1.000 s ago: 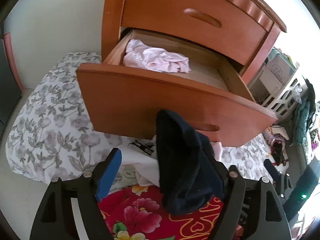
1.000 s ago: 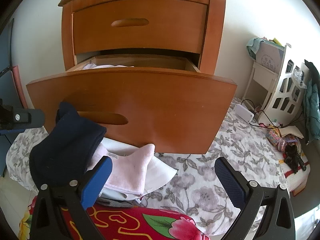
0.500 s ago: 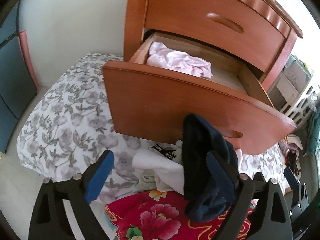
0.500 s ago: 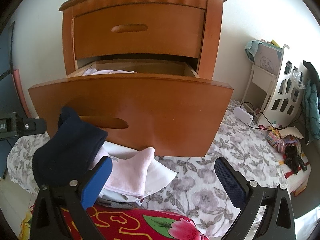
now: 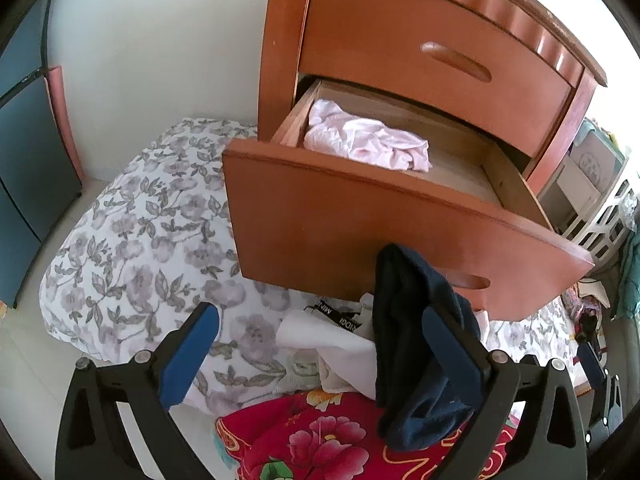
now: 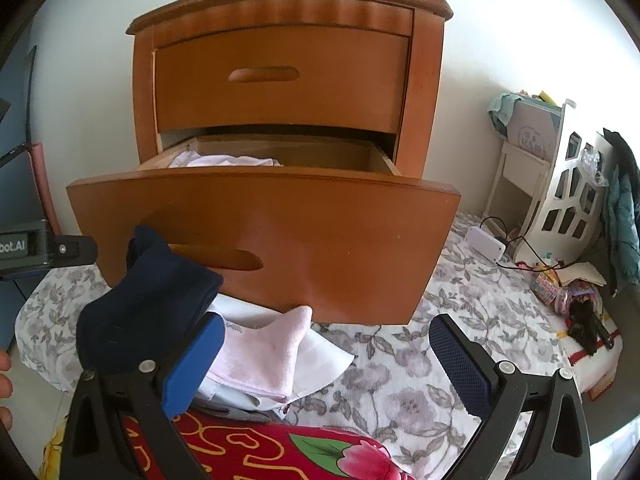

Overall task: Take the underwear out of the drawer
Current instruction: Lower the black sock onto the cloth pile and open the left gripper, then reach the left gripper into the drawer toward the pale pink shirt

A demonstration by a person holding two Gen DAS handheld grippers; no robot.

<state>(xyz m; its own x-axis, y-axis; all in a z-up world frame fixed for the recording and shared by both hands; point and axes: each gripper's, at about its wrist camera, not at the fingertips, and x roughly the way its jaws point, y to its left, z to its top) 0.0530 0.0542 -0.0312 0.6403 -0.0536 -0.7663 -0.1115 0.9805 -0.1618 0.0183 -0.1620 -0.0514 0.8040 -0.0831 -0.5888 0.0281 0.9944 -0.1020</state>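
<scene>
A wooden nightstand (image 6: 288, 80) with two drawers is standing against the wall: the upper drawer (image 6: 280, 80) is sitting closed, and the lower drawer (image 5: 400, 224) is hanging pulled out over a floral grey-and-white bedspread (image 5: 140, 240). Each front is carrying one oval recessed handle.

One crumpled pale pink garment (image 5: 368, 144) is lying in the open drawer's left rear corner, soft and wrinkled; the rest of the bare wooden bottom is showing to its right.

Below the drawer front, near the bedspread's front edge, a small heap of clothes is resting: one folded pale pink piece (image 6: 268, 356), one white piece (image 5: 332, 344) with a black printed band, and under them a red cloth with large flowers (image 5: 320, 440).

One dark navy knitted garment (image 5: 416, 344) is hanging over the right finger of the left gripper (image 5: 320, 352), draped limp rather than pinched, its lower part drooping onto the red cloth. That gripper's blue-padded fingers (image 5: 188, 352) are standing wide apart, with nothing between them.

The right gripper (image 6: 332, 364) is also standing spread wide, gripping nothing, its blue pads (image 6: 460, 364) hovering above the heap and the bedspread. In its view the navy garment is showing just beside its left finger, in front of the lower drawer's handle.
</scene>
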